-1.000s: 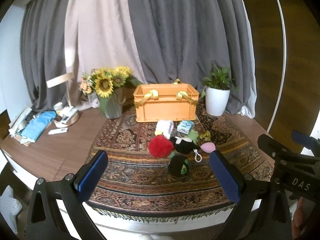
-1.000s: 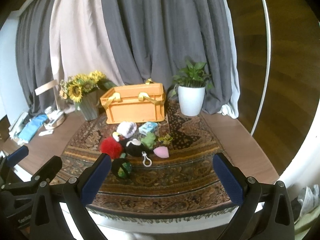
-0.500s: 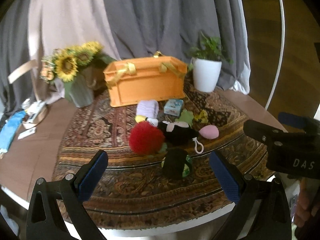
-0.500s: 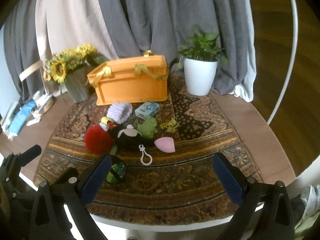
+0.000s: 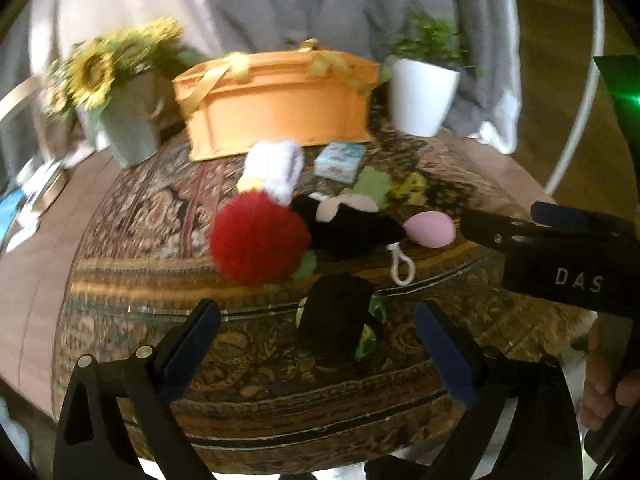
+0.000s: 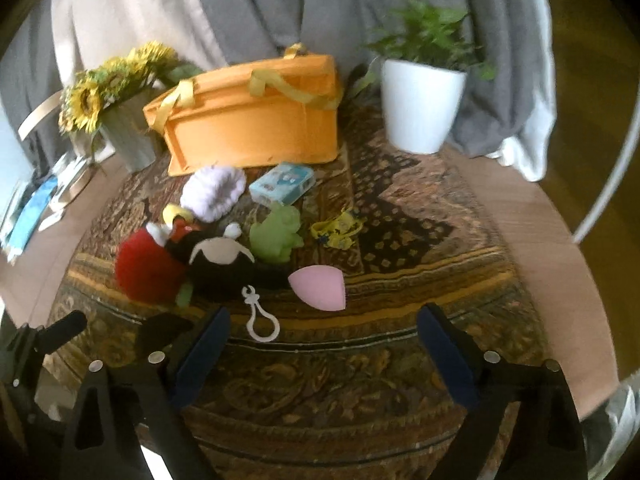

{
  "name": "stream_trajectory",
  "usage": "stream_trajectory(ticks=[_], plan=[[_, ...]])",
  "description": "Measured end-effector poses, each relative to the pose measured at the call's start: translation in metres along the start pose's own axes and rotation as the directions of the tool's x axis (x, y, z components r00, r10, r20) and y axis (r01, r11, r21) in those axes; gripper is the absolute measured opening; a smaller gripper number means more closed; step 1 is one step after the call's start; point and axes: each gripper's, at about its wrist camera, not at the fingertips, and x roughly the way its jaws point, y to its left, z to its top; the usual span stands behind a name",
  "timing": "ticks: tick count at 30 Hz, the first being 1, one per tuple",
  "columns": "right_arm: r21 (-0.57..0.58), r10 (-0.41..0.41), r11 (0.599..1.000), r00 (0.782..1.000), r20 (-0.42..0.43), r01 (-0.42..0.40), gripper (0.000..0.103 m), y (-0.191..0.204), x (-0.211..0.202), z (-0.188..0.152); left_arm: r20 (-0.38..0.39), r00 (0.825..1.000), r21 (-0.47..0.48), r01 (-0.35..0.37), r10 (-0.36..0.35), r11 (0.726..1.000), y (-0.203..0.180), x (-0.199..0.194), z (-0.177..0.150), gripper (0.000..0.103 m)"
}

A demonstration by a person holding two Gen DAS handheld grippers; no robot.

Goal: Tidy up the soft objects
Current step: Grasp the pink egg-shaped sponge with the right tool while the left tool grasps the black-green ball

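Note:
Soft toys lie clustered on a patterned rug (image 5: 152, 216) before an orange crate (image 5: 276, 104): a red pompom (image 5: 258, 238), a black plush with a white clip (image 5: 352, 228), a pink egg-shaped sponge (image 5: 430, 229), a white knit piece (image 5: 276, 166), a green toy (image 6: 278, 232), a small yellow toy (image 6: 338, 232) and a black-and-green ball (image 5: 336, 314). My left gripper (image 5: 318, 350) is open, with the ball just ahead between its fingers. My right gripper (image 6: 322, 350) is open, just short of the pink sponge (image 6: 318, 286) and the clip (image 6: 260, 318).
A light-blue box (image 6: 282, 182) lies by the crate (image 6: 256, 116). A sunflower vase (image 5: 124, 120) stands at back left, a white potted plant (image 6: 420, 104) at back right. Grey curtains hang behind. Papers and small items sit on the wooden table at far left (image 6: 36, 208).
Both grippers have moved forward and down toward the toys, which now look much larger. Both stay open and empty.

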Motion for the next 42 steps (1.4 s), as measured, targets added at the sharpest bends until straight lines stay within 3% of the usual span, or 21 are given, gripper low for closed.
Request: stream_trajectory(ticks=[9, 17, 26, 30, 42], plan=[[-0.087, 0.121, 0.988, 0.991, -0.053, -0.126, 0.085, -0.018, 0.045, 0.006, -0.037, 0.988, -0.153, -0.155, 0.151, 0.976, -0.017, 0.020, -0.008, 0.096], [-0.122, 0.164, 0.977, 0.982, -0.090, -0.174, 0.077, -0.023, 0.073, 0.008, -0.055, 0.977, -0.202, -0.215, 0.208, 0.956, -0.027, 0.036, -0.011, 0.083], [-0.130, 0.188, 0.971, 0.975, -0.123, -0.203, 0.058, -0.020, 0.096, 0.008, -0.089, 0.975, -0.231, -0.219, 0.204, 0.948, -0.025, 0.055, -0.011, 0.064], [-0.149, 0.207, 0.963, 0.971, -0.122, -0.224, 0.044, -0.016, 0.096, 0.008, -0.091, 0.975, -0.221, -0.217, 0.201, 0.951, -0.029, 0.057, -0.012, 0.062], [-0.167, 0.211, 0.961, 0.975, -0.073, -0.221, 0.043, -0.020, 0.066, 0.013, -0.071, 0.978, -0.253, -0.206, 0.194, 0.945, -0.027, 0.042, -0.007, 0.061]])
